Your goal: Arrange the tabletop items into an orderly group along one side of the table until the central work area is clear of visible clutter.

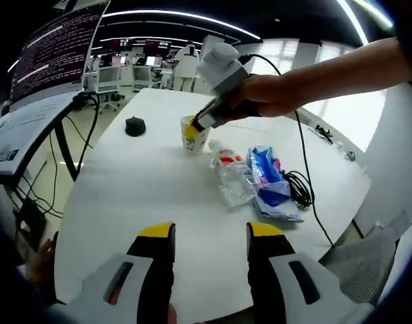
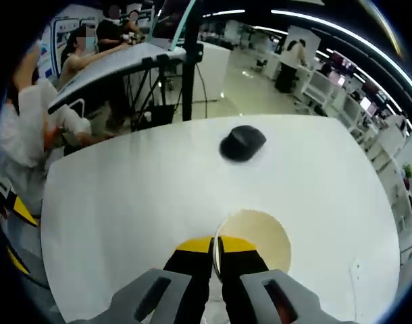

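A paper cup [image 1: 194, 138] stands upright near the middle of the round white table [image 1: 125, 202]. My right gripper [image 1: 198, 125] reaches in from the right, held by a hand, and is shut on the cup's rim. In the right gripper view its yellow-tipped jaws pinch the near rim of the paper cup [image 2: 260, 239], right gripper [image 2: 217, 246], one jaw inside and one outside. A black mouse [image 1: 135, 125] lies beyond the cup, also seen as the mouse [image 2: 242, 143]. A clear plastic bottle [image 1: 233, 174] lies on its side beside a blue snack bag [image 1: 270, 182]. My left gripper [image 1: 211, 236] hovers open over the near table edge.
A black cable [image 1: 302, 185] runs across the right part of the table next to the bag. A tilted desk with a monitor [image 1: 47, 50] stands to the left on black legs. People sit at a desk [image 2: 118, 61] beyond the far table edge.
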`<move>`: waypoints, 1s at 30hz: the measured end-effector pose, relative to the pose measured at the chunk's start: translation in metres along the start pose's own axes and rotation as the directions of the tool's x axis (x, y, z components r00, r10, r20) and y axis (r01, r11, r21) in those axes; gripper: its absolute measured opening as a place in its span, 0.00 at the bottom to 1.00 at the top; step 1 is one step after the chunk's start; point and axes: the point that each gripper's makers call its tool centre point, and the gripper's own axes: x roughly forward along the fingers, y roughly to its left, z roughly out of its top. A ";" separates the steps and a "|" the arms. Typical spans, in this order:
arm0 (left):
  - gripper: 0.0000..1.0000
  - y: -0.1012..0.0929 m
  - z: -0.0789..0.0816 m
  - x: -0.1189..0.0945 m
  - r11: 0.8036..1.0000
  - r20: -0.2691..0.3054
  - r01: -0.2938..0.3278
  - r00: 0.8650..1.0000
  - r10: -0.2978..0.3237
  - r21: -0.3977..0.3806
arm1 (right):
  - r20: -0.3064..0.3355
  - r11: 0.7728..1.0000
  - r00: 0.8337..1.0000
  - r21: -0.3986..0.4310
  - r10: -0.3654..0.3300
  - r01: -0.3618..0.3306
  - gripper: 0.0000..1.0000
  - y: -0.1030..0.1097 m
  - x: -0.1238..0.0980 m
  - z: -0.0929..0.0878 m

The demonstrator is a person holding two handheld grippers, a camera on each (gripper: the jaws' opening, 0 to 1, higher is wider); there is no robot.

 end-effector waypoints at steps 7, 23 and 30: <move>0.42 -0.002 0.004 0.002 1.000 0.002 0.001 1.000 -0.001 0.006 | -0.012 0.998 1.000 0.065 -0.027 0.028 0.00 -0.026 -0.002 -0.007; 0.42 -0.002 0.004 0.004 1.000 -0.005 -0.007 1.000 0.007 -0.003 | -0.071 0.994 0.996 0.094 -0.055 0.062 0.00 -0.066 -0.003 -0.033; 0.42 -0.003 0.003 0.005 1.000 -0.007 -0.008 1.000 0.008 0.000 | -0.057 0.992 0.997 0.111 -0.048 0.054 0.08 -0.065 -0.007 -0.038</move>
